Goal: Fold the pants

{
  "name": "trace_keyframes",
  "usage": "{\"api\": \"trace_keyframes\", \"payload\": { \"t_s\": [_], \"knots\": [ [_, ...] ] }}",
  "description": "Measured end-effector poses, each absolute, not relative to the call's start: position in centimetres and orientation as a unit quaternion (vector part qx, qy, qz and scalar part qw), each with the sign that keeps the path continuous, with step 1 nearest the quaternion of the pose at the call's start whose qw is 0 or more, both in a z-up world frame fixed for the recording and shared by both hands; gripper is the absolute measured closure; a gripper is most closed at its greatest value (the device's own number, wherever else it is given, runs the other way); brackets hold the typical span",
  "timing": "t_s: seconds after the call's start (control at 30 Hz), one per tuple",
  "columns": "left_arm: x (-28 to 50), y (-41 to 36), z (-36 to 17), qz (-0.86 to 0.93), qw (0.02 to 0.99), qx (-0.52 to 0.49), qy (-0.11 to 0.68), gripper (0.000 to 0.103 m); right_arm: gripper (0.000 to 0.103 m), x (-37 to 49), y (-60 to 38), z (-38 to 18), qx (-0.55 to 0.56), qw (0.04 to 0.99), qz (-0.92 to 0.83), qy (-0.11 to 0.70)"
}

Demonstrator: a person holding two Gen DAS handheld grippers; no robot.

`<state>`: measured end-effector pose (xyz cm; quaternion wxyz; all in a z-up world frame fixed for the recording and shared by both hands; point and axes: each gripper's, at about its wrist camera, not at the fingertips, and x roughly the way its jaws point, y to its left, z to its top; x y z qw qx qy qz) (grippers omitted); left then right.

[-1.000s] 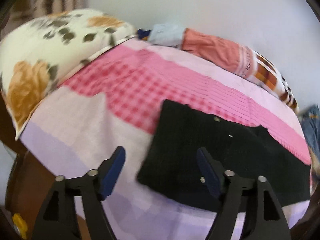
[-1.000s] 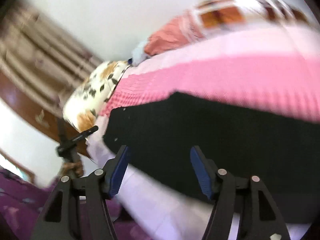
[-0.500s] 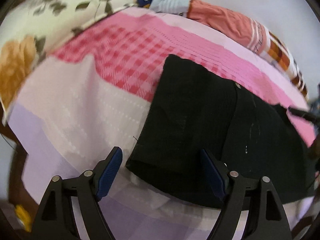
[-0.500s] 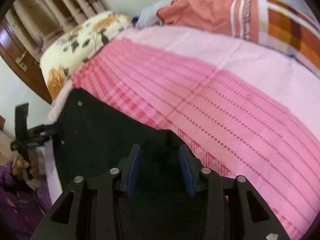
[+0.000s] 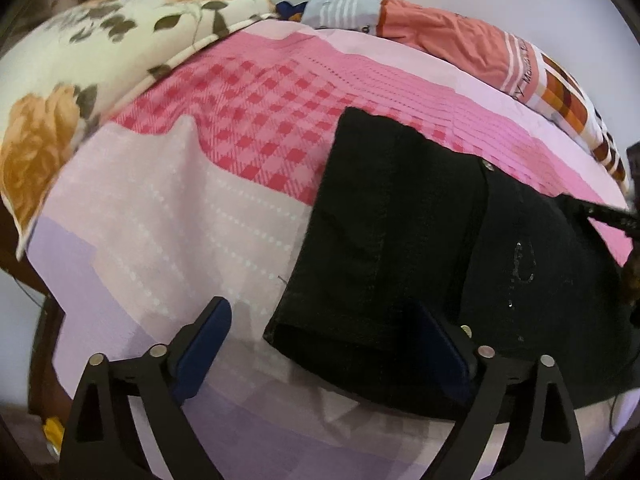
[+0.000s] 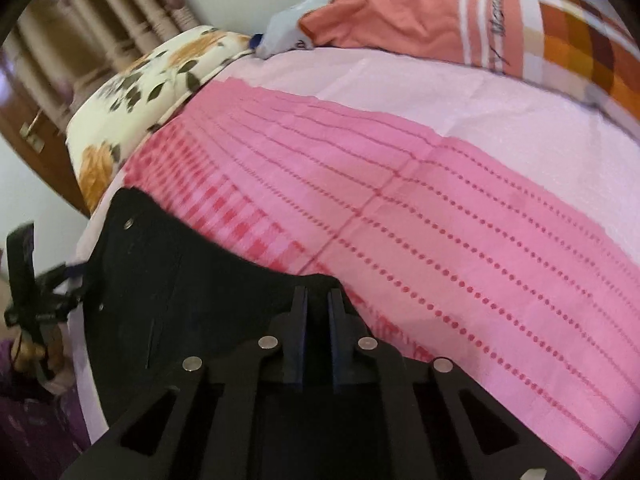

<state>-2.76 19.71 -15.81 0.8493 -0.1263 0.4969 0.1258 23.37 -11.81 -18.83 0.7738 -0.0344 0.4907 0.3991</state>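
Observation:
Black pants (image 5: 420, 220) lie flat on the pink checked bedsheet (image 5: 256, 120). My left gripper (image 5: 320, 312) hovers low over their near left corner. Its jaws are opening wide, and the corner lies between the blue pads (image 5: 200, 344) with neither pressing on it. In the right wrist view the pants (image 6: 168, 272) spread to the lower left. My right gripper (image 6: 316, 296) is shut on their far edge, with black cloth pinched between the pads. The right gripper's tip (image 5: 616, 216) shows at the right edge of the left wrist view.
A floral pillow (image 5: 80, 64) lies at the bed's left end. A folded orange and checked blanket (image 6: 480, 16) runs along the wall. Dark wooden bed frame (image 5: 40, 360) shows at the lower left. A hand in a purple sleeve (image 6: 24, 420) holds the left gripper.
My right gripper swung across to the pants' far edge and closed on the cloth. My left gripper dropped closer to the near corner and its jaws spread wider.

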Motion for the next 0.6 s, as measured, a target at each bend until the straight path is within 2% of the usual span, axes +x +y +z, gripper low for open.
{"api": "trace_keyframes", "payload": {
  "t_s": [0.13,0.27,0.3,0.33,0.37,0.6],
  "knots": [
    [-3.0,20.4,-16.4,0.129,0.842,-0.157,0.5,0.005,0.097,23.6,-12.0,-19.0,-0.023,0.779,0.402,0.481],
    [-2.9,19.7,-16.2,0.136,0.849,-0.126,0.494,0.003,0.095,23.9,-12.7,-18.9,0.001,0.777,0.41,0.478],
    [-2.9,19.5,-16.2,0.137,0.851,-0.121,0.493,0.003,0.092,24.2,-13.1,-19.0,0.015,0.775,0.41,0.48],
    [-2.9,19.4,-16.1,0.138,0.852,-0.114,0.492,0.002,0.081,24.4,-13.6,-18.9,0.029,0.78,0.403,0.478],
    [-2.9,19.3,-16.1,0.139,0.853,-0.11,0.492,0.002,0.076,24.7,-14.1,-18.8,0.042,0.785,0.394,0.475],
    [-2.2,18.6,-15.3,0.148,0.86,-0.059,0.485,0.002,0.075,22.7,-23.8,-16.0,0.247,0.832,0.295,0.4]
  ]
}}
